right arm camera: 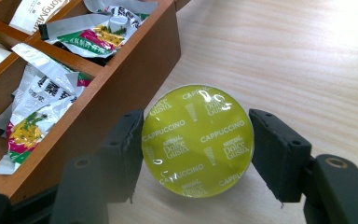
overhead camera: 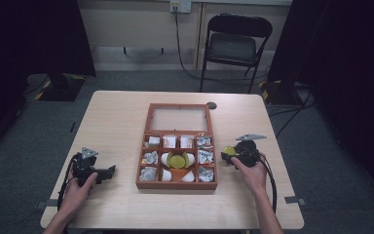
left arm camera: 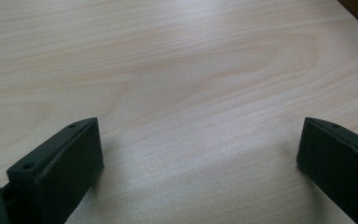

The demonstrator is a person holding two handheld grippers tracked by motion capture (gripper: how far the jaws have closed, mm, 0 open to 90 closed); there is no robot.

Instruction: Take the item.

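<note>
A compartment box point(overhead camera: 177, 184) sits mid-table point(overhead camera: 117, 122), a chair point(overhead camera: 233, 44) behind.

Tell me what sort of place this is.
Probably a lab or office room set up for recording: a lone wooden table on grey carpet, a folding chair by the wall, dark curtains and cables on the floor.

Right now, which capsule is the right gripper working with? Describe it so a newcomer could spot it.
Find the wooden compartment box mid-table, then look just outside its right wall. There the right gripper clamps a lime-green capsule with a shiny foil lid printed CAPPUCCINO. Unlike the similar capsules inside the box, it sits outside over the bare tabletop.
</note>
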